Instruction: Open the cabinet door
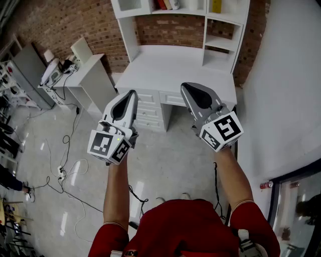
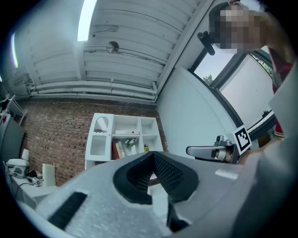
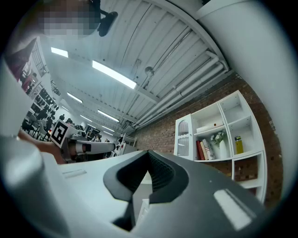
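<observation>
A white desk with a shelf unit on top stands against a brick wall, some way ahead of me. The unit's arched glass cabinet door is at its upper left and looks closed; the same door shows in the left gripper view, and the door in the right gripper view. My left gripper and right gripper are held side by side in the air, short of the desk and touching nothing. Seen along their own jaws, the left gripper and the right gripper are shut and empty.
Drawers fill the desk front below the top. Books and a yellow bottle sit on the open shelves. A second white table stands at the left. Cables trail over the floor. A white wall rises at the right.
</observation>
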The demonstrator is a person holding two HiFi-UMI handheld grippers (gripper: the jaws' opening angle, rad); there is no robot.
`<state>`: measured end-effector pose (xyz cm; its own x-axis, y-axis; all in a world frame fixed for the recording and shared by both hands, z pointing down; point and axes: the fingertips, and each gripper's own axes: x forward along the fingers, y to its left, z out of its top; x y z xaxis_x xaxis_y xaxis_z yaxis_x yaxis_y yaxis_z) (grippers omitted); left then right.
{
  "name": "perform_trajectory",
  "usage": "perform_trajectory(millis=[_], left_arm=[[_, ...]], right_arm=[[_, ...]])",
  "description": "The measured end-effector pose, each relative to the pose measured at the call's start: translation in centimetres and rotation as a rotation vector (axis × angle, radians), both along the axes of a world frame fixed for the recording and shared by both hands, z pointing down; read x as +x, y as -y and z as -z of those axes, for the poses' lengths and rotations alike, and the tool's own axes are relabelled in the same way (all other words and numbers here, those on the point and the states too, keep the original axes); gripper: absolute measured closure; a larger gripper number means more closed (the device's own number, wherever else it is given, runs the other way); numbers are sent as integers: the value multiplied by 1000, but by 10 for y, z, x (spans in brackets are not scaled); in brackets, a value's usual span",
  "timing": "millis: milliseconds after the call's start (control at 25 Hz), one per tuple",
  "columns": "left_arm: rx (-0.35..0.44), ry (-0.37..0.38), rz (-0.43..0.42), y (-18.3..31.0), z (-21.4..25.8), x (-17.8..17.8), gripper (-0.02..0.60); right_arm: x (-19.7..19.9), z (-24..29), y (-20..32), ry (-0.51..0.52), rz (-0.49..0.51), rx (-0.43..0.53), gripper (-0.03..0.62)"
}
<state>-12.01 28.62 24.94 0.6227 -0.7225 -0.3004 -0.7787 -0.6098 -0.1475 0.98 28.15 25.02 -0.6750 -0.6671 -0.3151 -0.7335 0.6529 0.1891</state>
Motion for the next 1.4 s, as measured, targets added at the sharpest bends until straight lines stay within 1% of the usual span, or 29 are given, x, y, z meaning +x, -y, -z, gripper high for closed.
perform_trajectory(millis=[160,320,400,640,840,1000,1200,1400], left_arm=[[-3,-1,-2,5,-1,7,583],[-8,2,4,12,-4,16,583],[-9,0,12,18,-4,21,583],[-18,-2,18,39,-5,49,583],[-33,15,23,61,-7,83,583],[-35,18,43,80,-5,99,583],[-30,30,54,110,-1,109,583],[-32,13,51,156,-12,100,583]], right_arm=[[7,-2,5,5,-3,-2,583],[15,-2,8,26,26,-5,583],[21,-3,11,24,23,0,582],[52,-8,26,22,1,-6,582],[83,-13,40,23,9,-11,582],[106,-19,55,25,9,-15,582],[122,-24,83,41,1,-28,582],[114,-31,128,33,-4,-30,582]])
